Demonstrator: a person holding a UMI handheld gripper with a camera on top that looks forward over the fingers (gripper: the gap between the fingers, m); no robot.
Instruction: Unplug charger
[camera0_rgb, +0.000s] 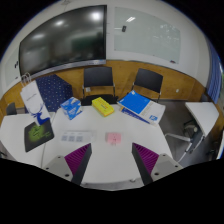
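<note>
A: gripper (112, 160) wide open, holding nothing, over the white table (100, 165). Where's the charger?
B: can't spot it, maybe left near the green mat (37, 133). Find it first, then pull straight

open gripper (112, 160) over white table (100, 150), yellow box (103, 107), blue folder (136, 104)

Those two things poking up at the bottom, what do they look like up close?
They are the two fingers of the tongs. Each is a dark, tapering prong with a bright magenta pad on its inner face; the other pad matches it. No cables, markings or sleeve are visible here.
</note>
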